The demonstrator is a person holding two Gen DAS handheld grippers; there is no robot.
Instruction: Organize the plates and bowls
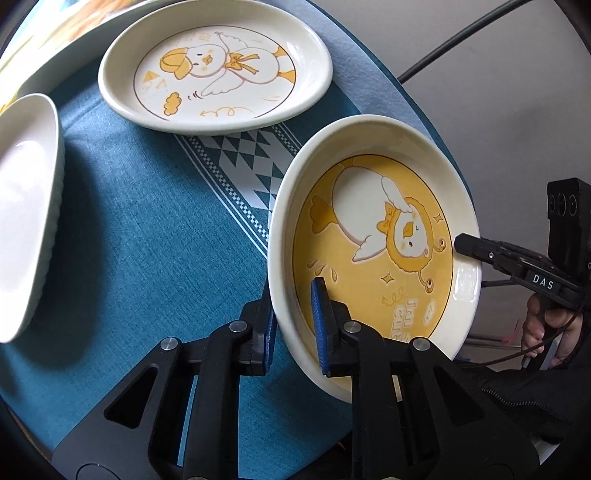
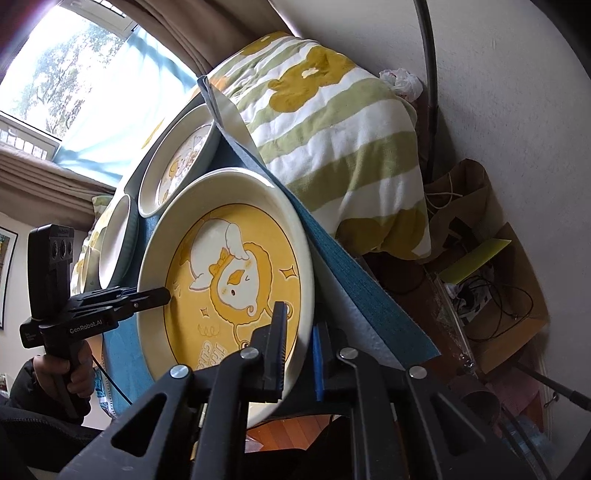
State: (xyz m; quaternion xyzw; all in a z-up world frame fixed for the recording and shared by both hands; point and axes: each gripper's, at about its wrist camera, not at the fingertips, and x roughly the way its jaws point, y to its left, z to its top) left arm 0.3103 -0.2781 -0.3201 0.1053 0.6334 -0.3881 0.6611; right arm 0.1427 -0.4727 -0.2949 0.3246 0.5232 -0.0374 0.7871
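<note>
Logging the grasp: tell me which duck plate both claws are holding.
The yellow-centred duck plate, its rim between each claw's fingers; the white-centred duck plate lies untouched farther back.

Blue tablecloth (image 1: 140,229) with a white-and-navy geometric band (image 1: 247,166) down its middle. Black cable (image 1: 454,40) against pale wall. Striped green-and-white blanket (image 2: 332,122) with mustard shapes, bunched just beside the cloth's edge. Window (image 2: 66,70), trees outside, brown curtain (image 2: 207,33). Cardboard box (image 2: 498,295) of tangled cords by the wall
</note>
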